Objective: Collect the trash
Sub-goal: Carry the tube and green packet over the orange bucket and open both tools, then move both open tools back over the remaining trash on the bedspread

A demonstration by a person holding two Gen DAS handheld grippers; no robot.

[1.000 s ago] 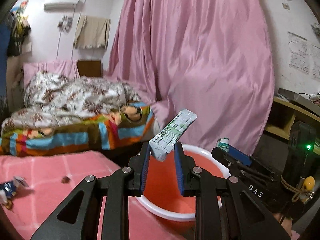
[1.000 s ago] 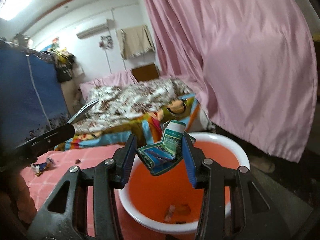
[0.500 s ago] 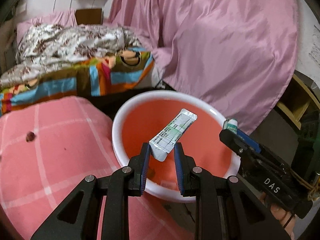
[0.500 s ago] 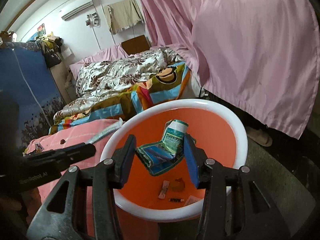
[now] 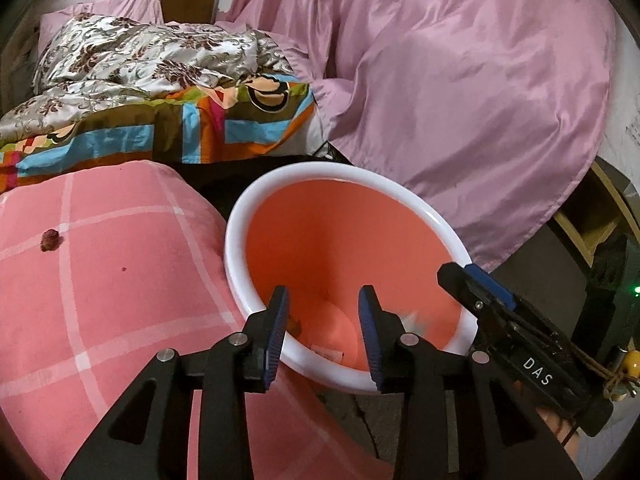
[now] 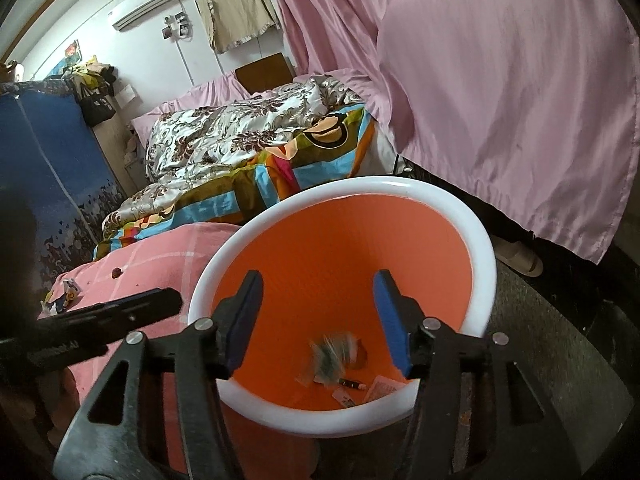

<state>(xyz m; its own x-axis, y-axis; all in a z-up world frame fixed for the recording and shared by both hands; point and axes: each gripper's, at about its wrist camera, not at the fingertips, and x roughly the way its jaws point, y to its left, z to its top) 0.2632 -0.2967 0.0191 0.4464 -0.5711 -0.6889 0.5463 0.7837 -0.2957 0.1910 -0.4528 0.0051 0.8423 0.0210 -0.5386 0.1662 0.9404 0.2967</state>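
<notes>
Your left gripper (image 5: 323,312) hangs over the near rim of the orange bin (image 5: 340,236), its blue-padded jaws spread apart with nothing between them. Your right gripper (image 6: 318,308) is likewise released, jaws wide and empty, poised above the same bin (image 6: 486,248) with its white rim. Down on the bin's floor lies a blurred green-and-blue wrapper (image 6: 332,354), next to a small dark tube (image 6: 352,384), a pinkish scrap of paper (image 6: 380,388) and a small printed packet (image 6: 346,398). The bin stands just beside the pink checked blanket (image 5: 100,280), touching its edge. On that blanket, well apart from the bin, you have a small dark crumb (image 5: 50,239) and, farther left in the right wrist view, a crumpled wrapper (image 6: 66,292).
</notes>
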